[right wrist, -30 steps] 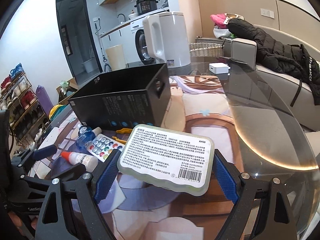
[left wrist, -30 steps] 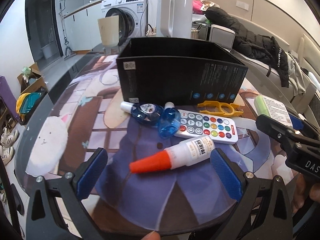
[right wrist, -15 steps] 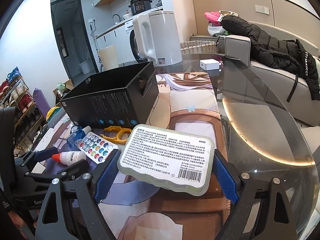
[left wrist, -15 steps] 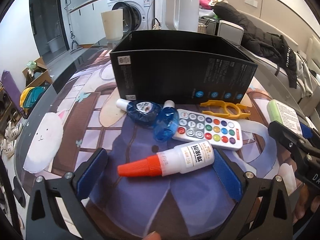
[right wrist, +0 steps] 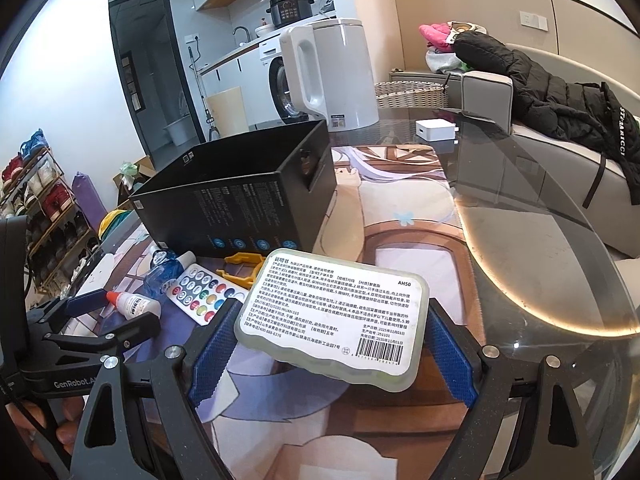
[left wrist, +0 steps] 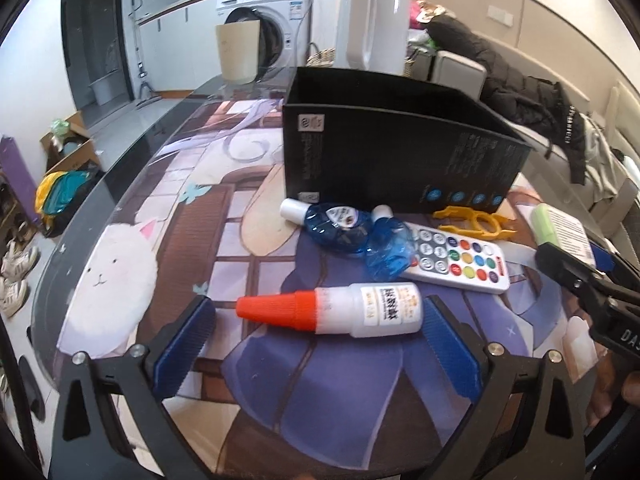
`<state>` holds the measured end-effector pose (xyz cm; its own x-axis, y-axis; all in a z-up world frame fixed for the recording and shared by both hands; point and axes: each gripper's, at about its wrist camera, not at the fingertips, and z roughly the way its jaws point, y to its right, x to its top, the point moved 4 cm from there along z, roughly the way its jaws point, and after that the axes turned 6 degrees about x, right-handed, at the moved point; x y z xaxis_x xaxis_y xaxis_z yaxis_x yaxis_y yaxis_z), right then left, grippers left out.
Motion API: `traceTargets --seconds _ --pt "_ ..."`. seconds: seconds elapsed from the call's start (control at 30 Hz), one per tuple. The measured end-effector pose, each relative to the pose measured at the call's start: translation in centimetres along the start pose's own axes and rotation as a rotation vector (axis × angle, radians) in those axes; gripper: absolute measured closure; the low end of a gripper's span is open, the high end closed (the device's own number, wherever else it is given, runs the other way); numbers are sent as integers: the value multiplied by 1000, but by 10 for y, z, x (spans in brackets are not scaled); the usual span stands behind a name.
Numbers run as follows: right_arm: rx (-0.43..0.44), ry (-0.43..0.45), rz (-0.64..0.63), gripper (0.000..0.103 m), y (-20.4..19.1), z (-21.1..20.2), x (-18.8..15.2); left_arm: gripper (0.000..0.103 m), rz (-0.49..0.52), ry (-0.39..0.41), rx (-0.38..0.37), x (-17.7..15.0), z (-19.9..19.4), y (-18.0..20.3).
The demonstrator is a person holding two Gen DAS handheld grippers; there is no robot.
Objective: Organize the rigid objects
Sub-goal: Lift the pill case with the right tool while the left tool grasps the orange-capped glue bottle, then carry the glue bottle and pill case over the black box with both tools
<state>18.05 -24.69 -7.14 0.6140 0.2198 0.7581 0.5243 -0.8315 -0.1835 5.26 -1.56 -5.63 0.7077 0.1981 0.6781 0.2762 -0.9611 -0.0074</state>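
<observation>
Grippers over cluttered table (left wrist: 120, 184)
Left gripper (left wrist: 316, 332) closing around glue bottle (left wrist: 332, 310), pads apart; right gripper (right wrist: 330, 350) clamped on labelled case (right wrist: 336, 312).

White kettle (right wrist: 336, 76), washing machine (left wrist: 272, 20), black jacket (right wrist: 560, 96), perhaps shoe racks (right wrist: 36, 196).

Glue bottle (left wrist: 340, 310) nearest; remote (left wrist: 460, 258) behind it; box (left wrist: 400, 164) farthest back.
</observation>
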Motion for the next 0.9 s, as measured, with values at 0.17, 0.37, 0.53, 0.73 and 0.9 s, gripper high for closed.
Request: traceTargets --seconds 0.17,0.37,0.53,0.73,0.9 --pt "0 2 -13 14 -5 0 1 17 56 53 -32 -4 -5 4" --pt "-1 9 -25 14 -10 -2 3 17 60 74 -56 -3 -11 3" --pt "3 20 -35 14 -15 -5 6 17 53 95 -61 4 -17 -2" --pt "19 40 -54 14 -23 -10 11 17 48 122 -55 13 -26 -10" --pt "34 58 -70 14 -31 -13 17 17 57 144 -51 21 -32 -13"
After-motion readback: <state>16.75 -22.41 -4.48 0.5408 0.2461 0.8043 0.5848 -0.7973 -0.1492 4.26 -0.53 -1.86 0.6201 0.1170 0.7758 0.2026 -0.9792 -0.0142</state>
